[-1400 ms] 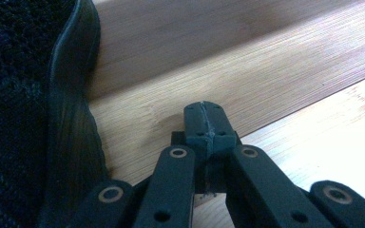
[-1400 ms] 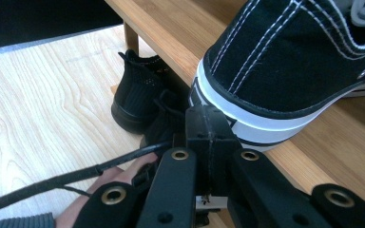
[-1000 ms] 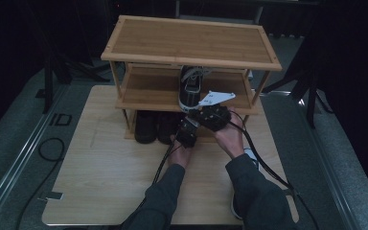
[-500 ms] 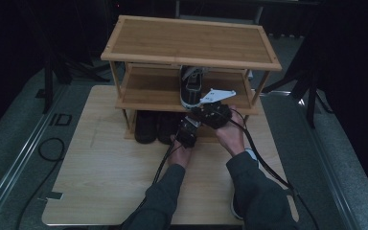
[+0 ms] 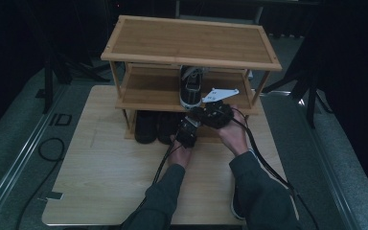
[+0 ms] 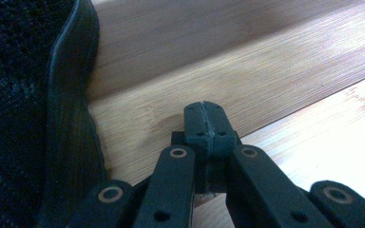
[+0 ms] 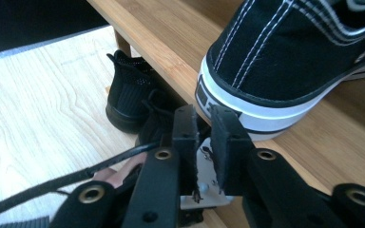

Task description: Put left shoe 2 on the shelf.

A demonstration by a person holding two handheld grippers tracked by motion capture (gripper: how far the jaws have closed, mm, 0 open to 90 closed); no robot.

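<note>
In the high view the black-and-white sneaker point(image 5: 190, 88) stands at frame centre on the middle shelf point(image 5: 148, 93) of the bamboo rack, heel toward the person, long axis running up the frame. The right gripper point(image 5: 210, 106) sits just below-right of that heel, nearer than the left; its jaws have just been opening, parted slightly with nothing between. The left gripper point(image 5: 188, 130), lower, is closed and empty beside the black shoes point(image 5: 155, 127) under the rack, clear of the way
</note>
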